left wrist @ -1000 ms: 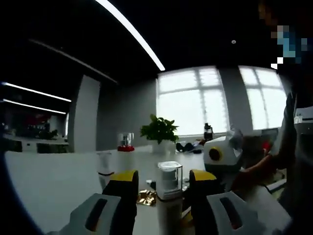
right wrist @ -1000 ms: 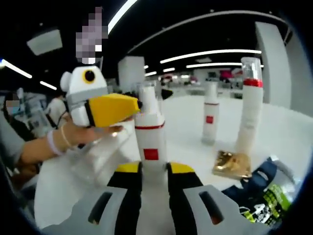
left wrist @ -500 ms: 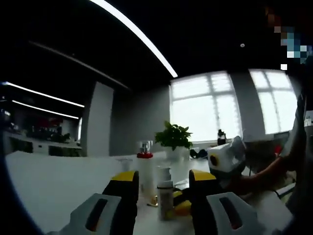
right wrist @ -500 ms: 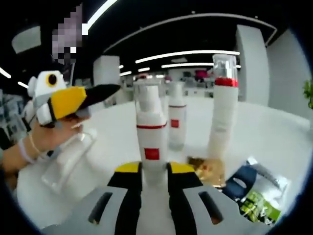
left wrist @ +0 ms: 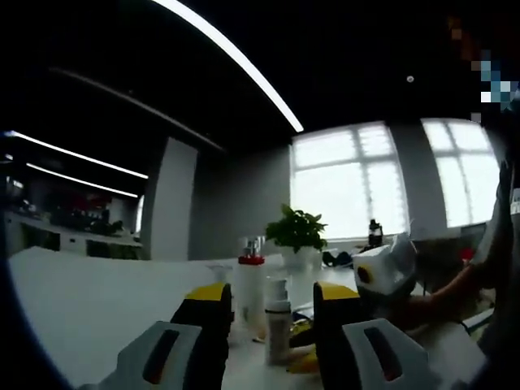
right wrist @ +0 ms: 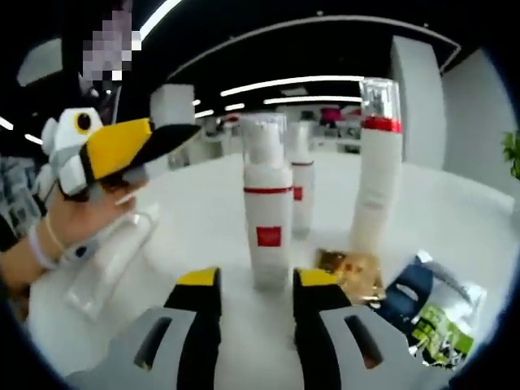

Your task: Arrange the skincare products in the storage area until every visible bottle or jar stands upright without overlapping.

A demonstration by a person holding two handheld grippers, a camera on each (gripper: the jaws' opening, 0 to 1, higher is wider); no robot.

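While the white pump bottle [right wrist: 268, 213] with the red square label stands upright on the white table [right wrist: 455, 219], we see our right gripper [right wrist: 255, 286] just in front of it, jaws parted and clear of the bottle on both sides, holding nothing. Just behind that pump bottle stands a second, smaller white bottle [right wrist: 301, 187], also upright. To the right of the pump bottle rises a tall white bottle [right wrist: 375, 175] with a red band and a clear cap, upright too. At the foot of that tall bottle lies a gold packet [right wrist: 351, 268], flat on the table, and further right of it a dark blue pouch [right wrist: 410, 292] and a green sachet [right wrist: 435, 325] lie on their sides. To the left of the pump bottle we see our left gripper [right wrist: 175, 138], held in a hand [right wrist: 77, 223], its yellow jaws pointing toward the bottles; we cannot tell here how wide they stand.

In the left gripper view, our left gripper [left wrist: 272, 296] shows its jaws apart, gripping nothing. Between them, farther off, we see a small bottle [left wrist: 278, 321] standing upright, with the red-banded tall bottle [left wrist: 250, 284] just to its left. Behind the bottles a potted plant [left wrist: 297, 231] sits before the window [left wrist: 345, 183].
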